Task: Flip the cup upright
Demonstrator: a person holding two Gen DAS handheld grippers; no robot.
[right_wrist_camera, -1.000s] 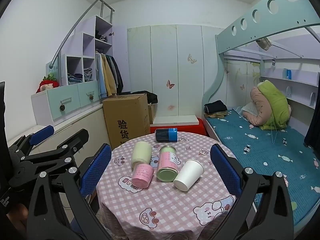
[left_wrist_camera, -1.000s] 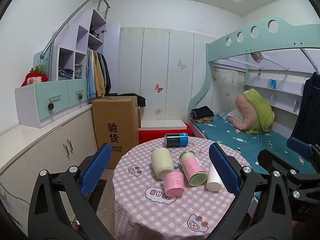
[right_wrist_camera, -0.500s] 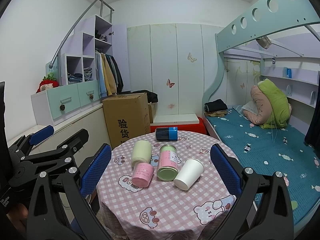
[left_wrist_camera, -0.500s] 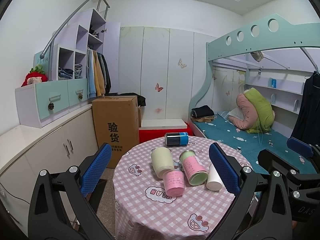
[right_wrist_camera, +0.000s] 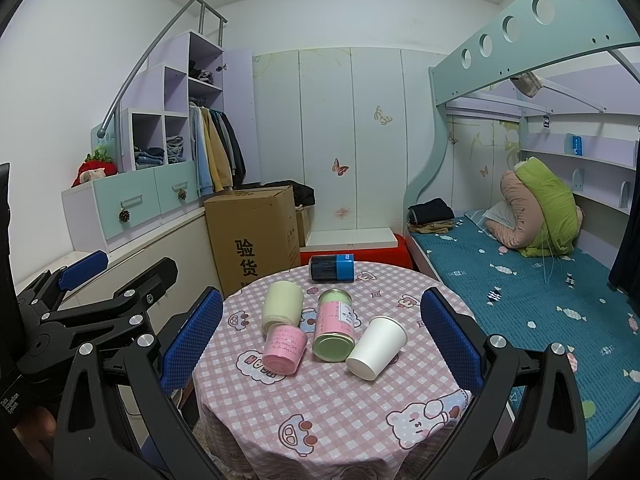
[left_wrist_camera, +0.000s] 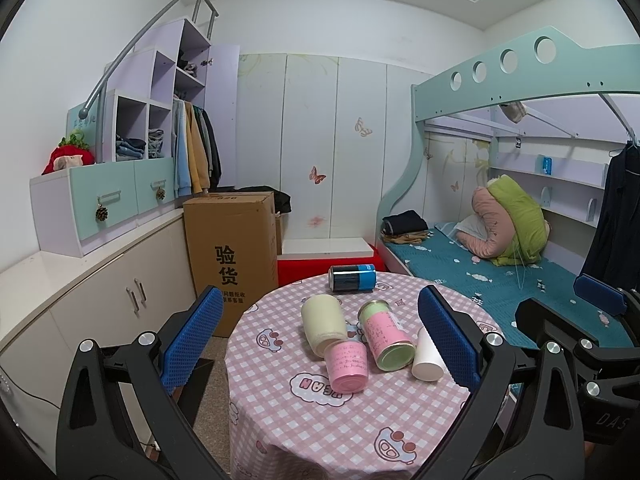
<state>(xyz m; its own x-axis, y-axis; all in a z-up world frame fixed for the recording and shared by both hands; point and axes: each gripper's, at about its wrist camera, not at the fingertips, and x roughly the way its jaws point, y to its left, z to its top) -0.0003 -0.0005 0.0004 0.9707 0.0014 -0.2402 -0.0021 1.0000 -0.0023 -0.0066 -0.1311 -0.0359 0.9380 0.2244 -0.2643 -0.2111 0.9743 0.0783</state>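
A white paper cup (right_wrist_camera: 376, 347) lies on its side on the round table with the pink checked cloth (right_wrist_camera: 332, 412); in the left wrist view the cup (left_wrist_camera: 426, 356) is partly hidden behind my left gripper's right finger. Beside it lie a pink-and-green can (right_wrist_camera: 334, 330), a pink cup (right_wrist_camera: 284, 348), a cream cup (right_wrist_camera: 282, 307) and a dark blue can (right_wrist_camera: 332, 268). My left gripper (left_wrist_camera: 320, 340) is open and empty, held back from the table. My right gripper (right_wrist_camera: 322, 340) is open and empty, also short of the table.
A tall cardboard box (left_wrist_camera: 232, 256) stands behind the table on the left, beside low cabinets (left_wrist_camera: 100, 292). A red-and-white low box (left_wrist_camera: 328, 258) sits behind the table. A bunk bed with a teal mattress (right_wrist_camera: 520, 280) runs along the right.
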